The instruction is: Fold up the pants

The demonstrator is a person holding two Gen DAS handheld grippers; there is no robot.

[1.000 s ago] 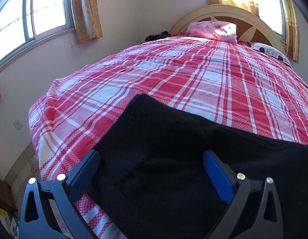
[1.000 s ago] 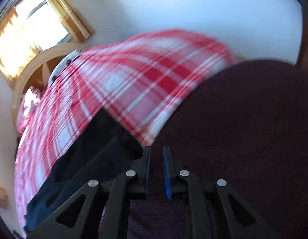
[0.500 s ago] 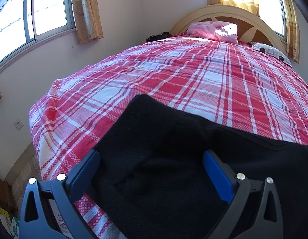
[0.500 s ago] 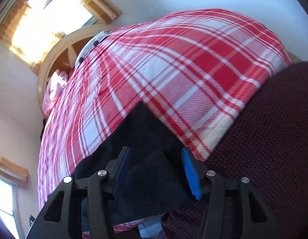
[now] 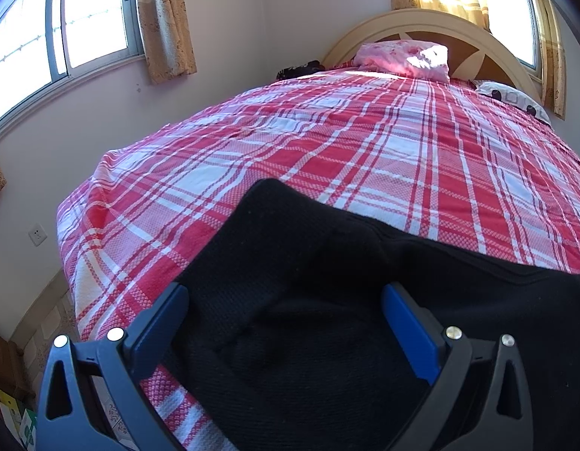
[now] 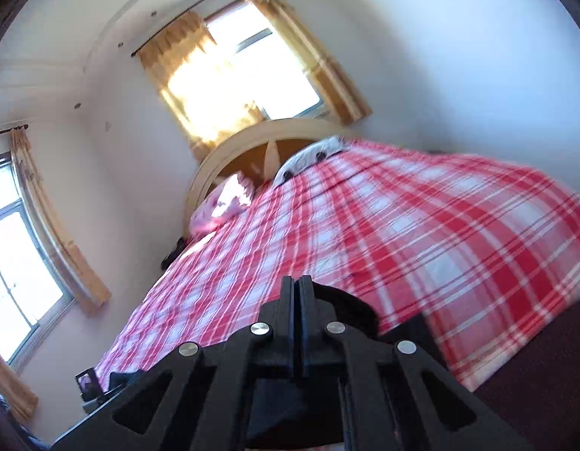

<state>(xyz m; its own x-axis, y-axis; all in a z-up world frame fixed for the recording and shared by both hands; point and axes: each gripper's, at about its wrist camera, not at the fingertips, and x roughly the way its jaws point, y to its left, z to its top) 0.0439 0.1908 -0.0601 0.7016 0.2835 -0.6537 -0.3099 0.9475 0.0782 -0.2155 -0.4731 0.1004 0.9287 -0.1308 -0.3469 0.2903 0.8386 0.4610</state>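
Note:
Black pants (image 5: 320,300) lie spread on the near end of a bed with a red and white plaid sheet (image 5: 365,143). My left gripper (image 5: 284,293) hangs open just above them, one blue pad (image 5: 158,323) on each side of a fold, neither pressing on the cloth. In the right wrist view my right gripper (image 6: 297,287) has its jaws together, tilted up toward the headboard. Black pants cloth (image 6: 350,310) bunches right behind its fingertips and seems pinched between them; the pinch itself is hidden by the fingers.
A pink pillow (image 5: 402,56) and a spotted pillow (image 5: 511,99) lie by the curved headboard (image 5: 421,18). Curtained windows (image 5: 83,18) stand left and behind the bed. A person's maroon garment (image 6: 534,394) fills the right wrist view's lower right. A wall runs along the bed's left side.
The right gripper opened over the pants' edge, then closed, rose and tipped upward, so its view now shows the window and headboard. The left gripper and the pants under it stayed put.

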